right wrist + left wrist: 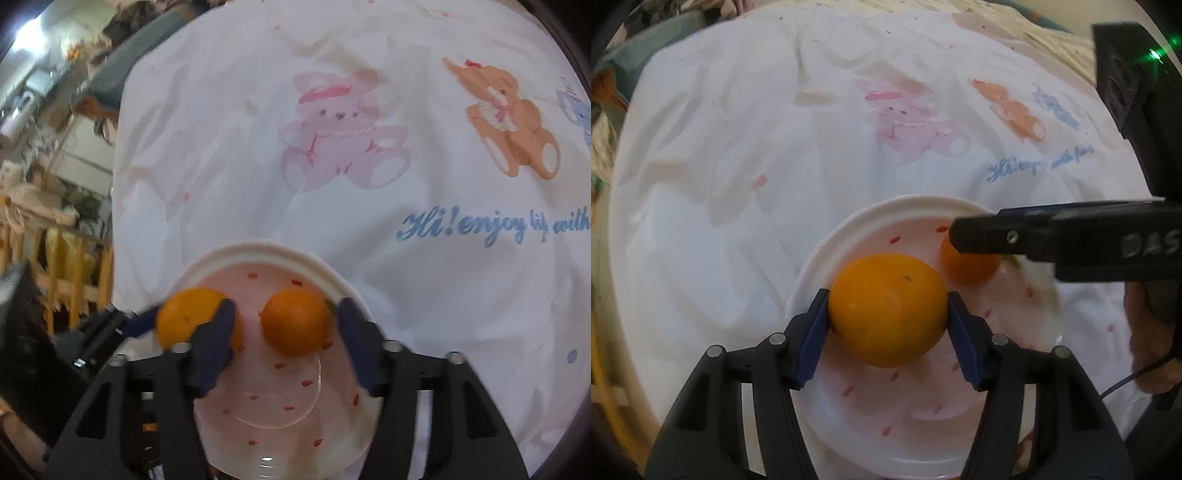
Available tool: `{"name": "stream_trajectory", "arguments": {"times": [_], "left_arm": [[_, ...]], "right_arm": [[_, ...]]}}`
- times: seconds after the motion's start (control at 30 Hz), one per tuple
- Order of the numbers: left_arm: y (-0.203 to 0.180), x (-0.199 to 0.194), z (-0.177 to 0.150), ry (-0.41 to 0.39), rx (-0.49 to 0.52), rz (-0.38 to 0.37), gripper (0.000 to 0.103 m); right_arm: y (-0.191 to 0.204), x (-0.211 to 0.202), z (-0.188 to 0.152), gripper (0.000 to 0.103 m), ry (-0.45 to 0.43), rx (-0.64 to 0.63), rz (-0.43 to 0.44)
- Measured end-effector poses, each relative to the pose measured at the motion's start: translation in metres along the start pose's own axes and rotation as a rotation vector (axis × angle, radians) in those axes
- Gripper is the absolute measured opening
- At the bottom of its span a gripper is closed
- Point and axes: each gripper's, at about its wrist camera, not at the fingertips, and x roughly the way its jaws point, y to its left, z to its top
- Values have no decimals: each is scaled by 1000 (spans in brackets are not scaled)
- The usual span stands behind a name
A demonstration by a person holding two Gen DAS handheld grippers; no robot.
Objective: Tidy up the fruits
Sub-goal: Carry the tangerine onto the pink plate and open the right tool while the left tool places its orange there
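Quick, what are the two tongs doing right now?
Left tongs: closed on the bigger orange.
Right tongs: open around the smaller orange, not gripping.

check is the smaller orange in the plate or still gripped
In the plate: smaller orange rests there, right gripper pads clear of it.

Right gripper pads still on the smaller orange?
Apart. The right wrist view shows the right gripper jaws open around the smaller orange on the plate, with a pink gap beside the left pad.
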Motion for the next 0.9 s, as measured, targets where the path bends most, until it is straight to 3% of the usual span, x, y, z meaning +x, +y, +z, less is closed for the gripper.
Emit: {"name": "stream_trajectory", "arguments": {"times": [0.13,0.3,0.37,0.47,0.7,0.9], "left_arm": [[-7,3,6,-40,34,45,57],[0,7,6,-16,2,23,61],[-1,10,5,10,-3,16,78],[-3,8,3,12,-7,-28,84],[-10,-9,1,-34,30,7,84],[0,-48,-4,-73,-32,36,84]], "right_arm": [[-6,-15,3,70,-41,27,1],[-13,-30,1,70,-63,31,-23],[-15,-35,0,70,-70,26,-37],[-12,-40,1,70,-77,26,-43],[-5,-67,-11,70,-113,8,-47],[3,-97,-39,70,-155,7,-52]]}}
